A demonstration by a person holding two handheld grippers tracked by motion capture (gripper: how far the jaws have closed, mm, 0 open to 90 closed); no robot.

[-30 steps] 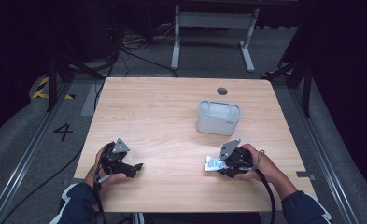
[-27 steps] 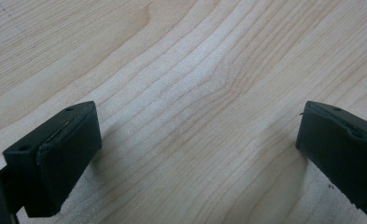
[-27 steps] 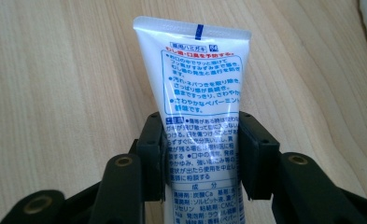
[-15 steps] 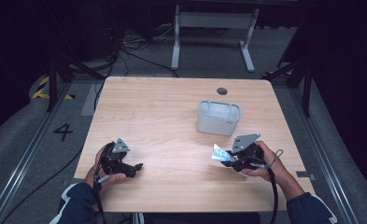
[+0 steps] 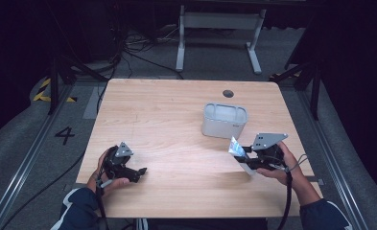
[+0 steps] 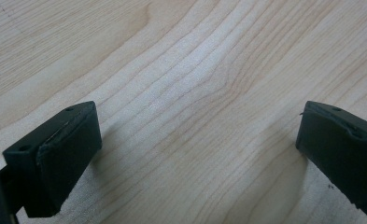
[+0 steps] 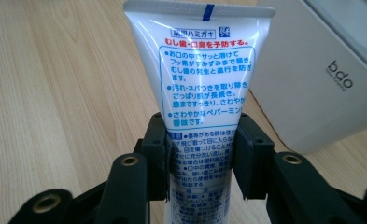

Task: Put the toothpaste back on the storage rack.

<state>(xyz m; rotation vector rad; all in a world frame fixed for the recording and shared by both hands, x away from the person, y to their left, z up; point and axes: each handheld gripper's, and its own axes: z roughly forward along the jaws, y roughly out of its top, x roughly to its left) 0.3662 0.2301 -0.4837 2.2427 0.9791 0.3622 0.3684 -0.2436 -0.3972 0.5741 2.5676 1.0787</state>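
A white toothpaste tube (image 7: pixel 204 88) with blue and red print stands between the jaws of my right gripper (image 7: pixel 201 161), which is shut on its lower half. Its jaws have just been closing on the tube. In the high view the right gripper (image 5: pixel 247 158) holds the tube (image 5: pixel 236 146) lifted off the table, just right of and in front of a white open-topped container (image 5: pixel 224 120). My left gripper (image 5: pixel 140 171) rests low at the table's front left, and the left gripper view shows it (image 6: pixel 195 154) open over bare wood.
The wooden table (image 5: pixel 167 115) has a small round hole (image 5: pixel 228 93) near its far edge. The white container's wall (image 7: pixel 321 74) is close on the right of the tube. Beyond the table stand a metal frame (image 5: pixel 219 28) and cables on the floor.
The right gripper has lifted the tube off the table and carried it right and toward the container. The left gripper has stayed put.
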